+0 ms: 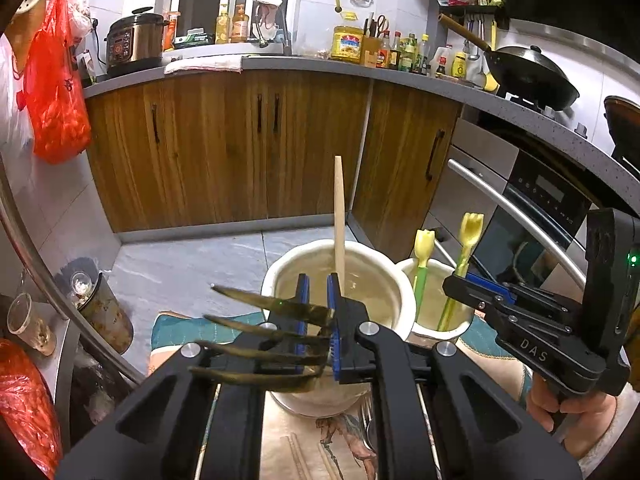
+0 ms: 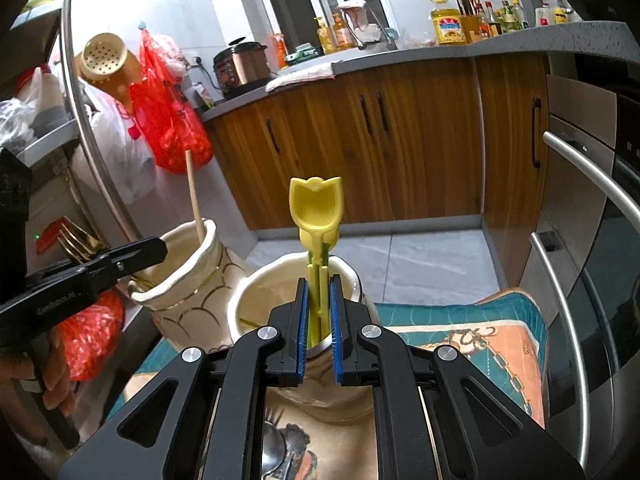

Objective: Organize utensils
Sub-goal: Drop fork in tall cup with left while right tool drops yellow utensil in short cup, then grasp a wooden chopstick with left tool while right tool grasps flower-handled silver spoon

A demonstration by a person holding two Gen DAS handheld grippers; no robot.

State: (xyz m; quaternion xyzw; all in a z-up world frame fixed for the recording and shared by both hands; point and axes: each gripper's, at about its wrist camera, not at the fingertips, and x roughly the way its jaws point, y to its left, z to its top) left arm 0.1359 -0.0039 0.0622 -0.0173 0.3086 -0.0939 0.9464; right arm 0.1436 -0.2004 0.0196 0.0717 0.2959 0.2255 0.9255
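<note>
Between our left gripper's (image 1: 318,300) blue pads a gold fork (image 1: 272,334) is clamped near its neck, lying crosswise with its four tines pointing left, above the wide cream holder (image 1: 394,280). Only the left wrist view shows those tines clearly; from the right wrist view we see just a glimpse of the fork (image 2: 78,242) behind the left gripper (image 2: 132,254).

Our right gripper (image 2: 319,312) is closed on the green stem of a yellow tulip-shaped spoon (image 2: 318,208), which stands upright, bowl at the top, its lower end inside the smaller cream cup (image 2: 248,300). From the left wrist view we count two such pieces: the held spoon (image 1: 470,228) and a second yellow-green utensil (image 1: 423,246) in the same cup (image 1: 404,268), which the right wrist view hides.

A wooden chopstick (image 1: 339,220) leans nearly upright in the wide holder. Both containers stand on a patterned mat (image 2: 480,340), with wooden cabinets (image 1: 240,140) and an oven (image 2: 580,280) beyond.
</note>
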